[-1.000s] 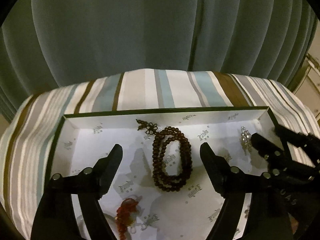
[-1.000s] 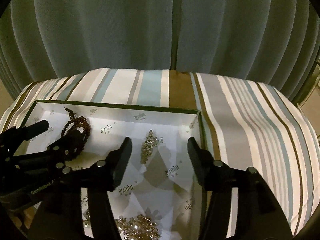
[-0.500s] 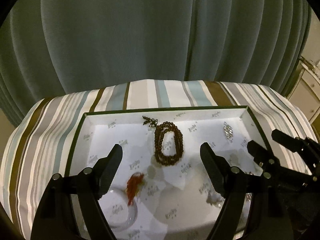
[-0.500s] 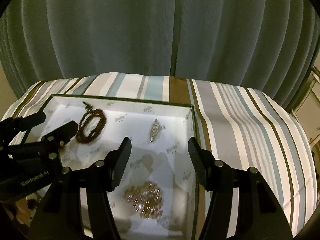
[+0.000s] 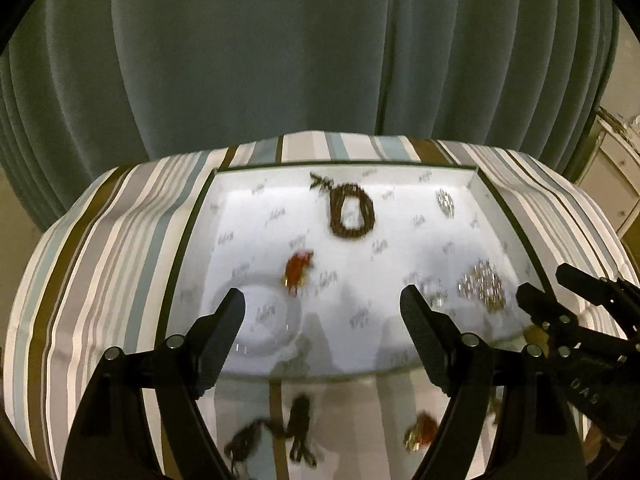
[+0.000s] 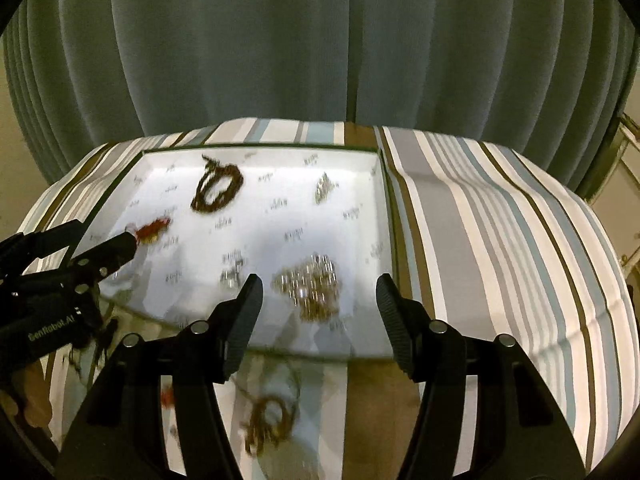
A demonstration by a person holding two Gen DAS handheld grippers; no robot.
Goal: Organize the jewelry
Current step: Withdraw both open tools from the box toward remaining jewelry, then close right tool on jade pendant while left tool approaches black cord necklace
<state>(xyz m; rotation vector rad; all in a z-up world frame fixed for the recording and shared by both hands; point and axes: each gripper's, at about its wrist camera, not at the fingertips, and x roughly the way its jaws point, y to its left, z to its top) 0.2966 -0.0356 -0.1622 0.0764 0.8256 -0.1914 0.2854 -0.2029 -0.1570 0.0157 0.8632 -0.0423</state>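
A white tray (image 5: 344, 165) with a dark green rim lies on the striped cloth. In it are a brown bead bracelet (image 5: 352, 216), a red tassel piece (image 5: 298, 268), a small crystal brooch (image 5: 445, 202), a large sparkly cluster (image 5: 484, 284) and a clear bangle (image 5: 264, 328). My left gripper (image 5: 322, 300) hangs open over the tray's near edge with nothing between its fingers. My right gripper (image 6: 319, 286) is also open and holds nothing; it hovers above the sparkly cluster (image 6: 312, 284). The bracelet (image 6: 218, 192) and the tassel (image 6: 154, 229) lie to its left.
On the cloth in front of the tray lie blurred loose pieces: a dark bead string (image 5: 296, 436), a red-gold piece (image 5: 422, 436) and a brown beaded loop (image 6: 268, 420). A grey-green curtain (image 5: 320, 60) hangs behind the table. White furniture (image 5: 616, 176) stands at the right.
Both grippers have drawn back from the tray. The whole tray and the loose pieces on the cloth in front of it have come into view. Jaw widths look unchanged.
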